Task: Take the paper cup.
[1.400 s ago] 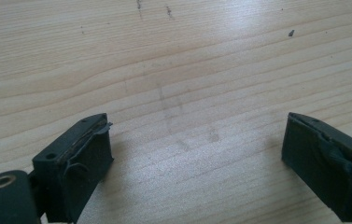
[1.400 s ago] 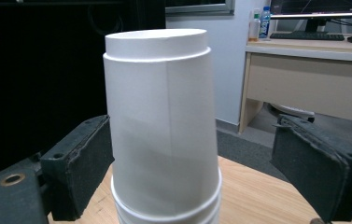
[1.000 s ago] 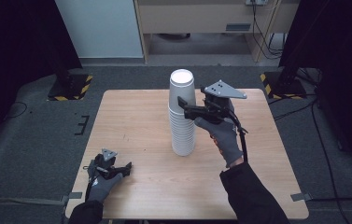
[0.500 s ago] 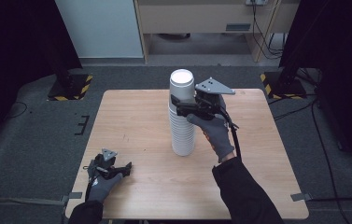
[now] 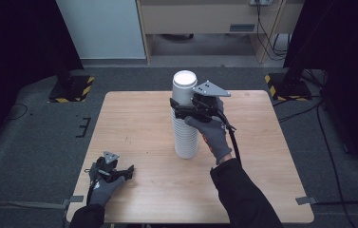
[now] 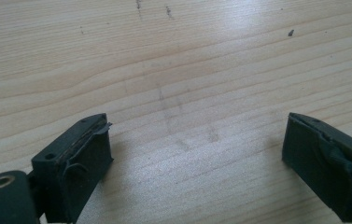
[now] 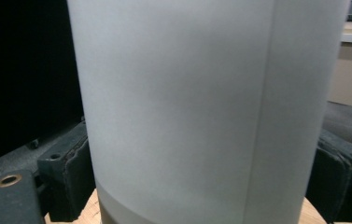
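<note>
A tall stack of white cups (image 5: 185,118) stands upside down near the middle of the table (image 5: 271,142), a touch toward one o'clock from its centre. The right gripper (image 5: 182,108) is up at the stack's top cup (image 5: 184,85), one jaw to each side of the cup wall (image 7: 197,102) and close against it, though I cannot tell whether they press it. Down at seven o'clock, well apart from the stack, the left gripper (image 5: 128,170) lies on the table with its jaws spread wide over bare wood (image 6: 187,93).
</note>
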